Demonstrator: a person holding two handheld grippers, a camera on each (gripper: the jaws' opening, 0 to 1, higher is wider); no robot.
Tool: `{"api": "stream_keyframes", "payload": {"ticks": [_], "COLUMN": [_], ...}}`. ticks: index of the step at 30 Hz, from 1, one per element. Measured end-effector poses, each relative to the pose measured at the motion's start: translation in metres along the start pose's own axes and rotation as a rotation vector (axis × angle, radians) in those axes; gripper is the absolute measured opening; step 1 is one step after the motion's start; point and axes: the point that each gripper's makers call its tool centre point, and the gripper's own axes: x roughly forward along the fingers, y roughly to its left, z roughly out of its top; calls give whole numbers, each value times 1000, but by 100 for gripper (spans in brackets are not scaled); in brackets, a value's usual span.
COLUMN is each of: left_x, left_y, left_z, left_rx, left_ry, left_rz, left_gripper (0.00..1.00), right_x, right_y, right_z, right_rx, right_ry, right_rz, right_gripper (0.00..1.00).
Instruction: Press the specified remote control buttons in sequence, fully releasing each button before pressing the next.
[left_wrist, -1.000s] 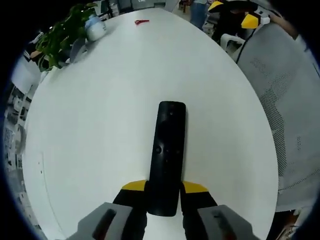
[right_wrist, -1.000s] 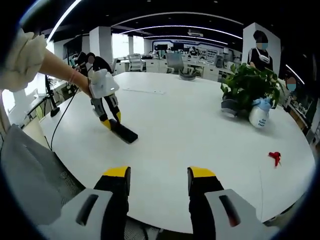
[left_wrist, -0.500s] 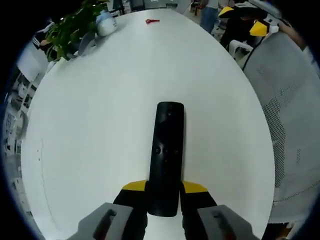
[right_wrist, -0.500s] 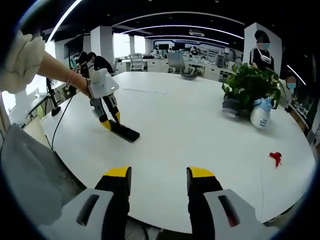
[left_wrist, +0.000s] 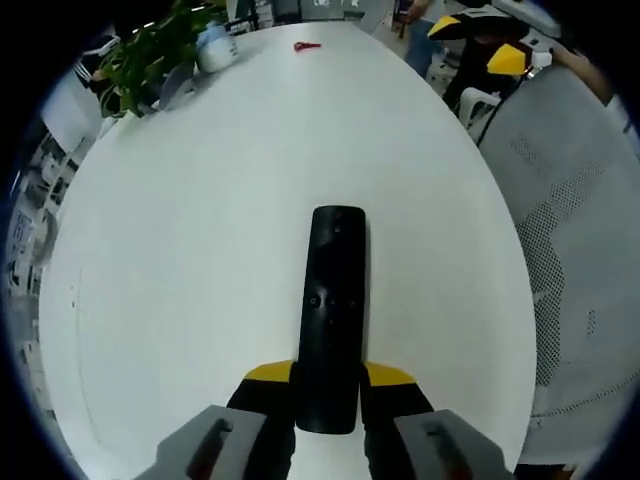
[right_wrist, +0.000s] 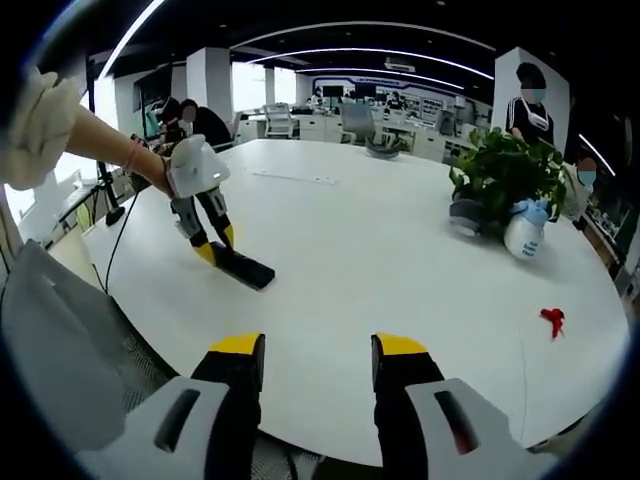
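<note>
A long black remote control (left_wrist: 332, 310) lies flat on the white table (left_wrist: 200, 230), buttons up. My left gripper (left_wrist: 328, 376) is shut on its near end, one yellow-tipped jaw on each side. The right gripper view shows the same remote (right_wrist: 240, 267) at the left, with the left gripper (right_wrist: 212, 243) holding it down at a slant and a person's hand and sleeve behind. At the near table edge my right gripper (right_wrist: 314, 349) hangs open with nothing between its jaws, well apart from the remote.
A potted plant (right_wrist: 503, 175) and a white spray bottle (right_wrist: 523, 231) stand at the far right of the table (right_wrist: 380, 240). A small red object (right_wrist: 550, 319) lies near them. A grey mesh chair (left_wrist: 575, 260) stands at the table's edge.
The left gripper view has shifted a little; the remote stays held the same way. In the right gripper view the left gripper and remote sit slightly further left.
</note>
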Motion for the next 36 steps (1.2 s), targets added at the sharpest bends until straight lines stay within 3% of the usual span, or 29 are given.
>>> {"api": "stream_keyframes", "payload": {"ticks": [14,36], "left_x": [0,-2], "left_y": [-40,-96], "left_z": [-3,-9], "left_rx": [-47,-29], "left_ry": [-11,-20], "left_rz": [9,10], "left_gripper": [24,24], "right_x": [2,3], "right_y": [6,15], "right_z": [-2,-4], "right_rx": [-32,-75], "right_ry": [16,38], "right_rz": [24,57], "right_gripper": [43,40]}}
